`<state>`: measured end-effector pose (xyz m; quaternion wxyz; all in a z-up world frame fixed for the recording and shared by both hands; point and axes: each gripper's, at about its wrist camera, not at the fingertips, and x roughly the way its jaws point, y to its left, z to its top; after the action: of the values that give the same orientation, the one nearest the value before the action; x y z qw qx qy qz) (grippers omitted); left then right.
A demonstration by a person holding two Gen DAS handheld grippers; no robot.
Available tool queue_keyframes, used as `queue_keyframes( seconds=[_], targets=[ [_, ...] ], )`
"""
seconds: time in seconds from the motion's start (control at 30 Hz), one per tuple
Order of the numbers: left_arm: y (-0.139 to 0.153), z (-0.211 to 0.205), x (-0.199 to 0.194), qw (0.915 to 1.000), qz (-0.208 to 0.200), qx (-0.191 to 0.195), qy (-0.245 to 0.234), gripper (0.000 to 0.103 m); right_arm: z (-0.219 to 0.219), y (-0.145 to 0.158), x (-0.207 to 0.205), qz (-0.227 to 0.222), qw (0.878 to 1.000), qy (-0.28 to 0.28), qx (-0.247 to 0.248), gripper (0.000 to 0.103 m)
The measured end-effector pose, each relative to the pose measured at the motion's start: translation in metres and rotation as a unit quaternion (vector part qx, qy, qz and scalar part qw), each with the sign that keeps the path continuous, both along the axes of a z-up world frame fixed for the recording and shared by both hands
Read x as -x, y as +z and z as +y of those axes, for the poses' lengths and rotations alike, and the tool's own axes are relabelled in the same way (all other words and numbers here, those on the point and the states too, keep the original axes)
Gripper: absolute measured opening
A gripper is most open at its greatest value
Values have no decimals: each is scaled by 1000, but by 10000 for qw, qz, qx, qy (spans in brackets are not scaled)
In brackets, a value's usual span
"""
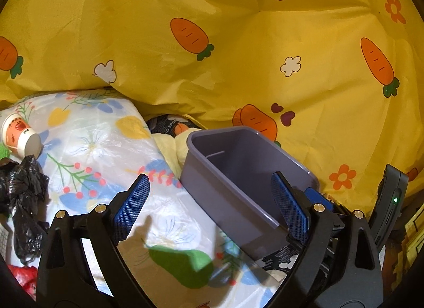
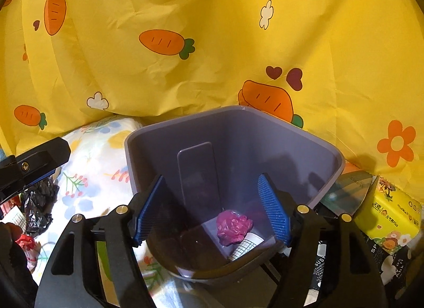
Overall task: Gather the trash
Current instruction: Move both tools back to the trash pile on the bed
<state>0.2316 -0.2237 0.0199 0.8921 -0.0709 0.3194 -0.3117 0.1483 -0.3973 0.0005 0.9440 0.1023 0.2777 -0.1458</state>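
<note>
Hovering over the floral plastic sheet (image 1: 106, 154), the left gripper (image 1: 209, 207) points forward with its tongs spread wide and nothing between them; its right blue pad reaches over the near rim of the grey bin (image 1: 246, 175). At the far left of this view lie a paper cup (image 1: 20, 135) on its side, a crumpled black bag (image 1: 22, 196) just below it, and a scrap of red wrapper (image 1: 23, 278) at the bottom edge. The yellow carrot-print cloth (image 1: 238, 42) fills the background.

Further right, the right gripper (image 2: 212, 207) is aimed down into the same bin (image 2: 148, 148), its tongs also wide and empty, one pad at each side of the opening. Only this view shows the bin's floor: a crumpled pink wrapper (image 2: 233, 227) rests on a piece of gridded paper (image 2: 245, 248). A yellow tissue pack (image 2: 389, 215) sits just right of the bin.
</note>
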Motion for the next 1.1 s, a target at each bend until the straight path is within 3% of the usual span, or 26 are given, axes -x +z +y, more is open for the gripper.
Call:
queue_keyframes(
  seconds=[0.23, 0.43, 0.53, 0.7, 0.9, 0.97, 1.1],
  targets=[
    [5, 46, 30, 9980, -231, -193, 562, 91, 22, 13, 26, -431, 9989, -67, 156, 81],
    [2, 99, 63, 9895, -481, -562, 1244, 91, 57, 22, 51, -922, 9954, 251, 82, 83],
    [-5, 135, 77, 9801, -451, -774, 1773, 91, 84, 20, 56, -959, 9931, 670, -105, 83],
    [-20, 211, 101, 9607, -267, -798, 2646, 91, 148, 5, 59, -844, 9857, 1437, -236, 83],
    [-24, 280, 128, 9248, -448, -1047, 3631, 91, 225, -14, 42, -418, 9701, 2382, -221, 83],
    [-23, 292, 131, 9200, -497, -1050, 3742, 91, 246, -20, 36, -291, 9647, 2610, -170, 83],
    [-21, 303, 136, 9194, -550, -990, 3767, 91, 274, -36, 23, 138, 9555, 2939, -189, 83]
  ],
)
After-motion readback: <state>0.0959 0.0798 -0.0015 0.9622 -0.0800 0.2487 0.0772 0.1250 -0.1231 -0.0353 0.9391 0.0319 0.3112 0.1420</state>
